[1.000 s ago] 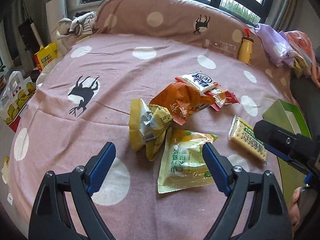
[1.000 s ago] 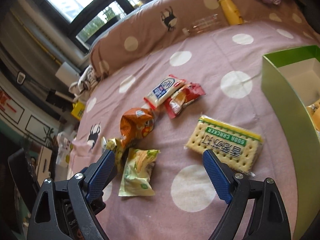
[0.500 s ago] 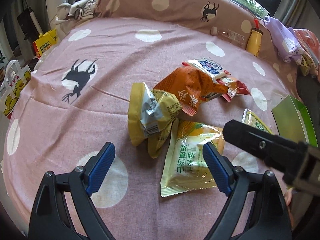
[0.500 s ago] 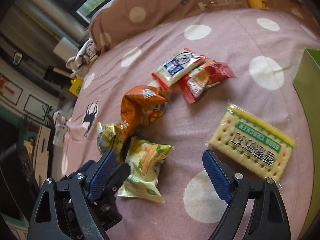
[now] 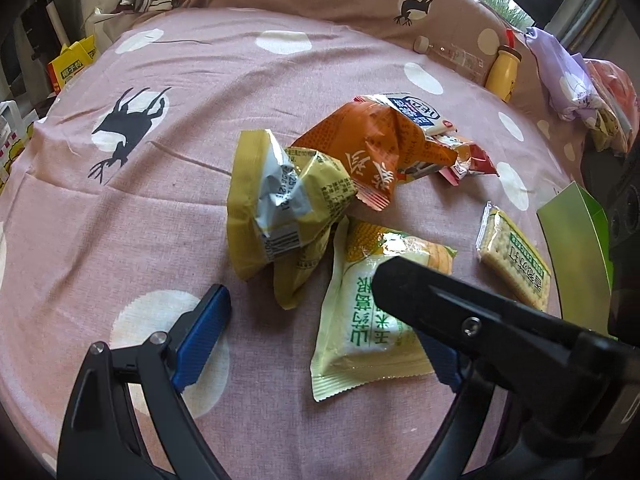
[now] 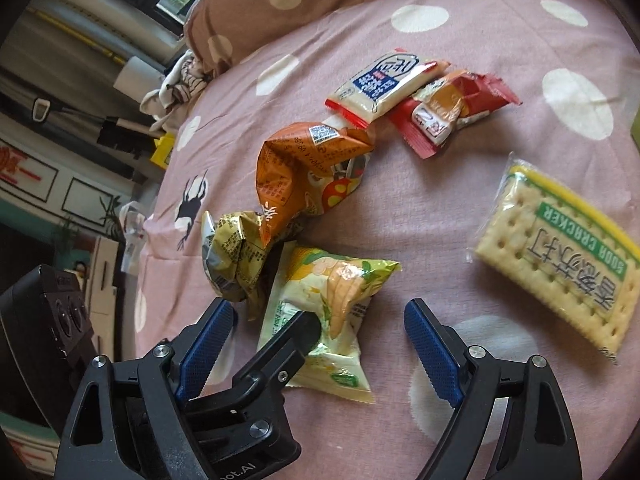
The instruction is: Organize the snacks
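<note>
Snacks lie loose on the bed (image 5: 160, 184), and with the pale green corn packet (image 6: 320, 312) at twelve o'clock of the gaping, empty right tool (image 6: 320, 344), lower it squarely astride before closing, keeping clear of the equally open, empty left tool (image 5: 320, 332).

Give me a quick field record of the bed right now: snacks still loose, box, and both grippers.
surface: pink polka-dot bedspread
loose snacks: pale green corn-snack packet; yellow crumpled packet; orange packet; blue-and-white packet; red packet; soda cracker pack
box: green box, right of the crackers
left gripper: open, nothing held
right gripper: open, jaws just closing slightly, over the corn-snack packet
</note>
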